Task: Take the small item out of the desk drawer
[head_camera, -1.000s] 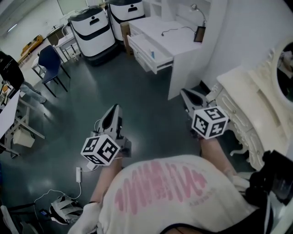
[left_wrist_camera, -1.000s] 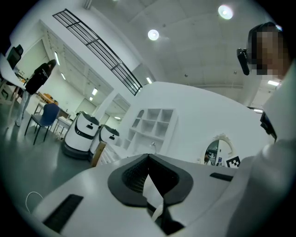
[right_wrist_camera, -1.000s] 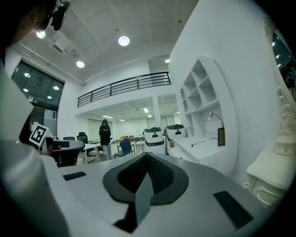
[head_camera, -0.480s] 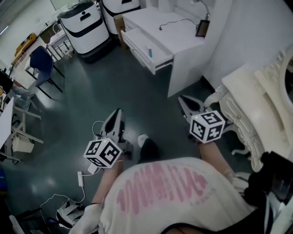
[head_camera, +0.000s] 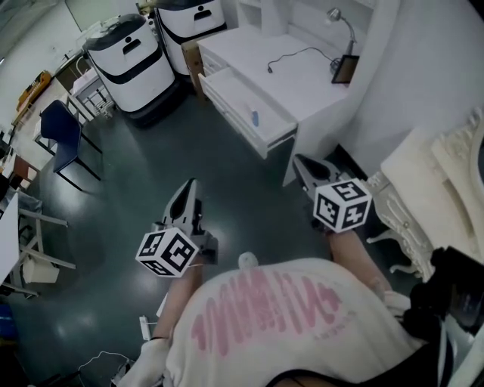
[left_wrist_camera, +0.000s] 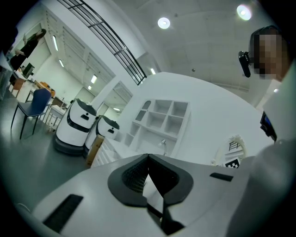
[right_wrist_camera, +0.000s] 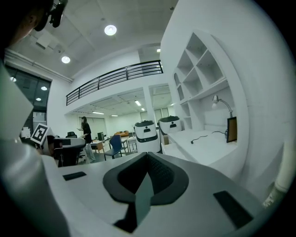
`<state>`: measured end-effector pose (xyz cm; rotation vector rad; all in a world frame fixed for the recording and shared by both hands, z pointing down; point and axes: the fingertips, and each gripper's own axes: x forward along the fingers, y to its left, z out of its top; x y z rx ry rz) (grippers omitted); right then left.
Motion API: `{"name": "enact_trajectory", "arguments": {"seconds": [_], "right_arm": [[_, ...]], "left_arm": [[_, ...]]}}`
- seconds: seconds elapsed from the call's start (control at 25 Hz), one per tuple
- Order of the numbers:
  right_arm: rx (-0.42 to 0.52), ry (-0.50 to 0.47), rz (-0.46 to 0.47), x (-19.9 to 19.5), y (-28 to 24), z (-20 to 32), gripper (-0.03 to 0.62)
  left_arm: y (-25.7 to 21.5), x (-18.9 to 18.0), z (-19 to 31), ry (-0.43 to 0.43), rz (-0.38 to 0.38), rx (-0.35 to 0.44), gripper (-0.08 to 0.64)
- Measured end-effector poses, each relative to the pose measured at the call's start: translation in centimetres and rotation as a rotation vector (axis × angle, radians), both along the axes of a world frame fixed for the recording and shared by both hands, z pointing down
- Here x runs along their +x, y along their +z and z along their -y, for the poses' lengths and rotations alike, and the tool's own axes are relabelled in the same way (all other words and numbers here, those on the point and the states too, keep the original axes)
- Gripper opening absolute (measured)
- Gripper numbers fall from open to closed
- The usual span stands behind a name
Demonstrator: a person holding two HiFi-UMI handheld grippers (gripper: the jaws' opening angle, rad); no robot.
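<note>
- This is a robotics lab or test hall, part office and part mock home set, not a lived-in room.
- Two white-and-black wheeled machines stand parked side by side at eleven o'clock in the head view.
- A dark, glossy floor runs wide between the furniture.
- At one o'clock is a white desk with its drawer pulled out, a gooseneck lamp and white cubby shelves above.
- An ornate cream dresser stands at three o'clock, like a showroom piece.
- A blue chair sits at ten o'clock.
- The right gripper view shows a railed mezzanine, recessed ceiling lights and a person standing among far office desks.
</note>
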<state>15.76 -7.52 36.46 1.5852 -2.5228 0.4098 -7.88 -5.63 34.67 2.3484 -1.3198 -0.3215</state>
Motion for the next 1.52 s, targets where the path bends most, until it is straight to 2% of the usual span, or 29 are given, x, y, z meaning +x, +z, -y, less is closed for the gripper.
{"name": "enact_trajectory", "arguments": {"seconds": [0.16, 0.32, 0.76, 0.92, 1.2, 1.36, 1.52], "right_arm": [[0.038, 0.001, 0.002, -2.0, -1.1, 5.7, 0.017], [0.04, 0.0, 0.005, -3.8, -0.7, 9.6, 0.017], [-0.072, 0.017, -0.021, -5.4, 3.5, 14.6, 0.017], [-0.106, 0.013, -0.029, -5.7, 5.3, 16.3, 0.017], [-0.116, 0.027, -0.035, -5.4, 6.5, 21.7, 0.017], [-0.129, 0.039, -0.006, -5.0, 7.0, 25.7, 0.017], [-0.148, 0.027, 0.003, -5.1, 7.5, 29.8, 0.017]], "left_arm": [[-0.9, -2.6, 5.2, -0.004, -0.005, 0.024, 0.029], [-0.5, -5.2, 9.1, -0.03, -0.029, 0.016, 0.028], [4.0, -8.9, 13.0, -0.064, -0.016, -0.1, 0.029], [5.7, -9.3, 14.5, -0.073, -0.021, -0.136, 0.028], [6.2, -9.6, 19.3, -0.072, 0.007, -0.135, 0.028], [5.9, -9.5, 22.7, -0.054, 0.034, -0.12, 0.028], [6.2, -10.0, 26.5, -0.08, 0.042, -0.123, 0.028]]}}
